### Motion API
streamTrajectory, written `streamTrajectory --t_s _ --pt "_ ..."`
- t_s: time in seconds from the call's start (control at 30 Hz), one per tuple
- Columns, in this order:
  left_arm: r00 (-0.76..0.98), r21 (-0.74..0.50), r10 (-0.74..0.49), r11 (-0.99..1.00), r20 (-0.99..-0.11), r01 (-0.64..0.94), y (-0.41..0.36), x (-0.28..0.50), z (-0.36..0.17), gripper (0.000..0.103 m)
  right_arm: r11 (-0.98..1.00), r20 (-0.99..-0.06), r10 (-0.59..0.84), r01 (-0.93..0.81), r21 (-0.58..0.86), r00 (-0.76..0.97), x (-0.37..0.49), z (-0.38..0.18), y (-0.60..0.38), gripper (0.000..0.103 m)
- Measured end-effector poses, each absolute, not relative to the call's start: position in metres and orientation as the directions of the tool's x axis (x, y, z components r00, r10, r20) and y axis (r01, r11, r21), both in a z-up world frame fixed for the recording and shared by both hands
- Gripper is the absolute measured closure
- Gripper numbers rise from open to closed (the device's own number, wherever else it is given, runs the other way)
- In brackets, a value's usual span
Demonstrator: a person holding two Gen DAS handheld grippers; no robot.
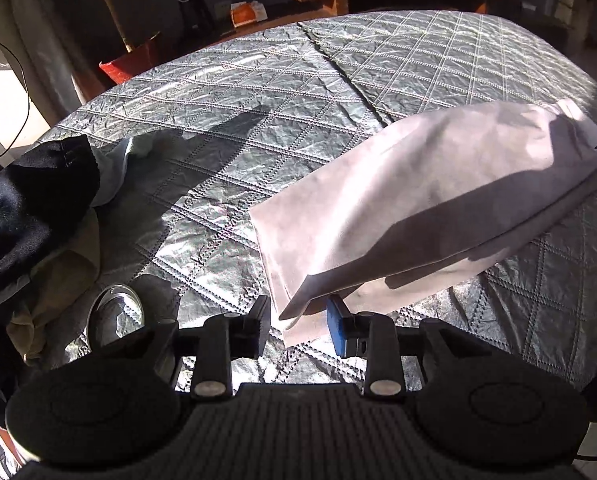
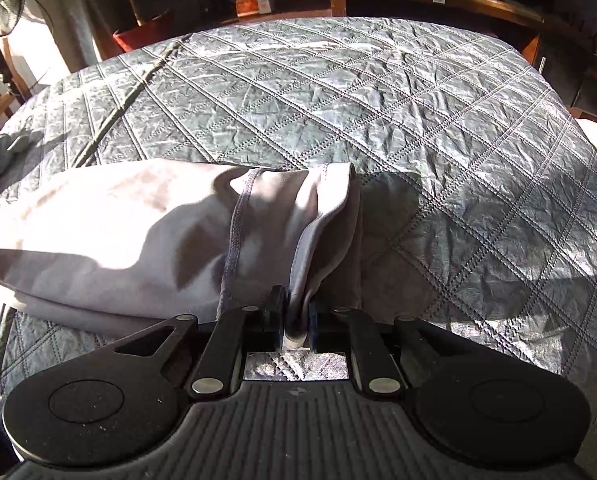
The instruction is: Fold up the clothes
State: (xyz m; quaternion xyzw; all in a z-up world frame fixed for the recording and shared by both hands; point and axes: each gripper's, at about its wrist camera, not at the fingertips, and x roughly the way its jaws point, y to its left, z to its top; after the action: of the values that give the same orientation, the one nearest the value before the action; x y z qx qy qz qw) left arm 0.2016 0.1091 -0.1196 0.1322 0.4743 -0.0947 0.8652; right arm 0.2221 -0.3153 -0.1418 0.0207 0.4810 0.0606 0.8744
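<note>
Right wrist view: right tool (image 2: 292, 312) pinches the grey garment's (image 2: 138, 232) hem; left tool (image 1: 298, 326) gapes open, straddling its corner.

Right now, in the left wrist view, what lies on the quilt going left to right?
Black garment → pale blue-green cloth → bare stretch of quilt → light grey garment, its near corner between the open left gripper fingers.
</note>
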Motion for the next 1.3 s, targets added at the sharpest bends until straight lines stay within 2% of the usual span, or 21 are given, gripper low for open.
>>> streamTrajectory --t_s 0.13,0.17,0.2,0.27,0.3,0.4,0.5,0.7,0.8,0.9,1.07,1.3 --pt "0.57 -0.02 -0.126 0.982 -0.812 0.188 0.123 0.21 -0.102 0.074 0.984 -0.834 0.078 -0.175 -0.022 0.546 0.217 -0.142 -0.3 0.086" --pt "0.578 -0.056 -0.144 0.984 -0.803 0.168 0.125 0.213 -0.099 0.072 0.982 -0.833 0.063 -0.184 -0.048 0.55 0.217 -0.142 -0.298 0.08" --pt "0.586 -0.091 -0.162 0.985 -0.794 0.148 0.126 0.216 -0.095 0.071 0.976 -0.829 0.035 -0.196 -0.091 0.558 0.216 -0.141 -0.295 0.068" --pt "0.599 -0.087 -0.156 0.986 -0.785 0.143 0.12 0.221 -0.094 0.071 0.954 -0.82 -0.028 -0.23 -0.193 0.572 0.213 -0.14 -0.288 0.052" --pt "0.605 -0.065 -0.144 0.986 -0.783 0.151 0.114 0.222 -0.095 0.071 0.948 -0.819 -0.034 -0.243 -0.208 0.572 0.212 -0.138 -0.288 0.05" --pt "0.621 -0.052 -0.141 0.986 -0.771 0.159 0.108 0.22 -0.097 0.07 0.935 -0.795 -0.051 -0.25 -0.25 0.604 0.204 -0.124 -0.289 0.05" --pt "0.635 -0.071 -0.12 0.992 -0.763 0.101 0.118 0.219 -0.103 0.068 0.914 -0.744 -0.049 -0.27 -0.303 0.667 0.19 -0.105 -0.282 0.052" --pt "0.661 -0.148 -0.07 0.987 -0.747 -0.063 0.15 0.221 -0.104 0.067 0.765 -0.729 0.175 -0.558 -0.323 0.662 0.175 -0.096 -0.19 0.055" --pt "0.684 -0.122 -0.006 0.985 -0.73 -0.123 0.154 0.217 -0.101 0.061 0.705 -0.742 0.279 -0.655 -0.272 0.609 0.186 -0.105 -0.14 0.059" --pt "0.686 -0.073 0.075 0.98 -0.723 -0.184 0.159 0.216 -0.101 0.061 0.625 -0.753 0.334 -0.732 -0.273 0.567 0.19 -0.117 -0.097 0.061" --pt "0.7 -0.11 0.113 0.958 -0.705 -0.265 0.174 0.217 -0.1 0.061 0.556 -0.787 0.337 -0.784 -0.277 0.517 0.195 -0.138 -0.058 0.071" --pt "0.699 -0.11 0.138 0.948 -0.701 -0.298 0.183 0.218 -0.102 0.061 0.521 -0.801 0.327 -0.803 -0.289 0.501 0.196 -0.15 -0.043 0.074"
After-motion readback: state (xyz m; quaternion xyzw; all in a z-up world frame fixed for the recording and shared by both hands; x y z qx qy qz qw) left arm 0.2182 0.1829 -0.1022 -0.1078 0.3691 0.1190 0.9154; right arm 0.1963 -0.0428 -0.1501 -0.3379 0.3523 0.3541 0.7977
